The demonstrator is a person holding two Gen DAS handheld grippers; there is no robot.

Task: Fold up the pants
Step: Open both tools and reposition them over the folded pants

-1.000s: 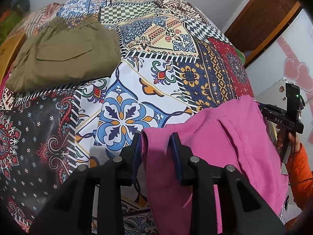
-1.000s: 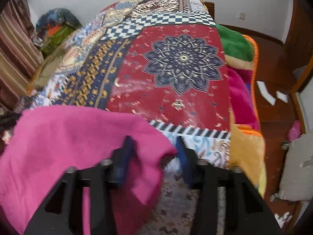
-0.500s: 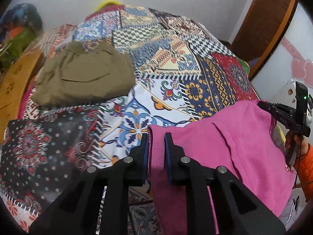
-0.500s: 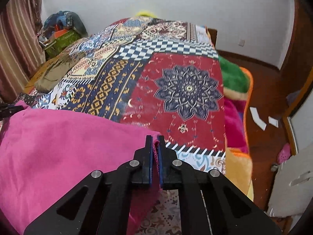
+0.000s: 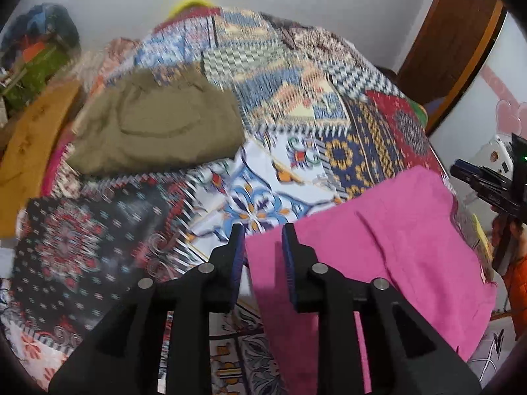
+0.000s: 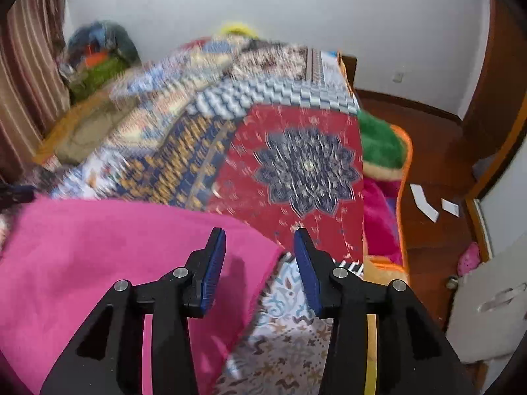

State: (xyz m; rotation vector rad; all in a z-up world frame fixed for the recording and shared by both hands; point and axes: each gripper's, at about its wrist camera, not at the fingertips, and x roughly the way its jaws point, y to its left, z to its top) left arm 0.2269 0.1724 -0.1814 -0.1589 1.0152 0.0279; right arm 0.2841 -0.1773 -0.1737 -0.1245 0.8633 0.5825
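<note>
The pink pants (image 5: 388, 250) lie spread over the near end of the patterned bedspread (image 5: 296, 105) and hang over its near edge. My left gripper (image 5: 263, 243) is open, its jaws apart over the pants' left corner. My right gripper (image 6: 260, 250) is open, its jaws wide apart over the right edge of the pink pants (image 6: 98, 263). The right gripper also shows in the left wrist view (image 5: 484, 187) at the far right. Both views are blurred by motion.
Folded olive-green pants (image 5: 158, 125) lie at the far left of the bed. A pile of bags and clothes (image 6: 98, 56) sits at the far left by the curtain. Green and pink blankets (image 6: 382, 144) hang off the bed's right side above the wooden floor (image 6: 434, 171).
Both grippers were shut on the pink pants half a second ago and have now opened, letting the cloth go. Both have lifted and tilted up, so more wall shows.
</note>
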